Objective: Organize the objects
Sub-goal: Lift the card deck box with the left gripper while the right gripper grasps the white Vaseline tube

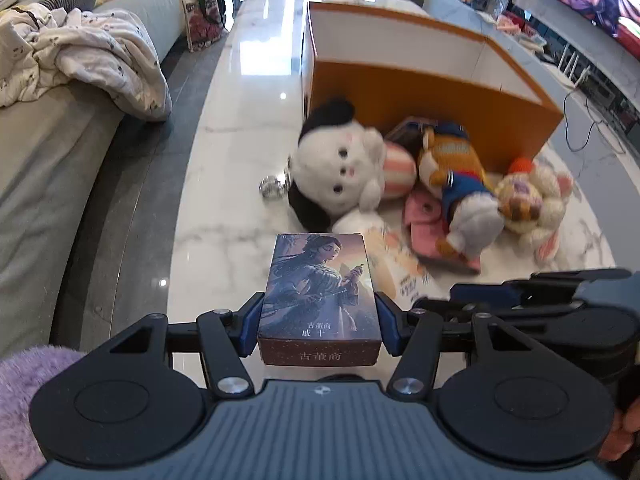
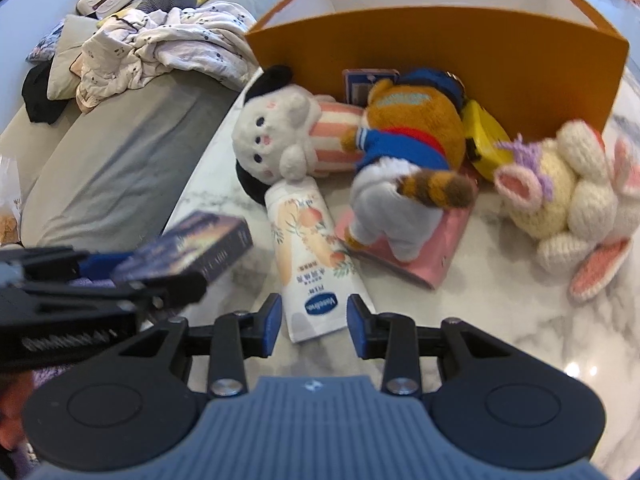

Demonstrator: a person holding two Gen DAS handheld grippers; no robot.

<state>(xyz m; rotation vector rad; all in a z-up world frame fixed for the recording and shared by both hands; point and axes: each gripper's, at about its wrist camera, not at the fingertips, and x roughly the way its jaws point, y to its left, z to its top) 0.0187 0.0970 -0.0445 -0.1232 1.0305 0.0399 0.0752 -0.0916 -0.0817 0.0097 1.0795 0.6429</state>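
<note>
Left claw (image 1: pixel 318 312) clamps 1 card box (image 1: pixel 318 292); right claw (image 2: pixel 308 320) gapes astride 1 tube (image 2: pixel 308 256), beside 3 plush toys (image 2: pixel 404 152).

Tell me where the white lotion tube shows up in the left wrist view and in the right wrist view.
Left wrist: lotion tube lies right of centre, partly hidden behind the held card box.
Right wrist: centre, its flat end between the open right gripper fingers.
Shared landmark: the orange box behind the toys.
</note>
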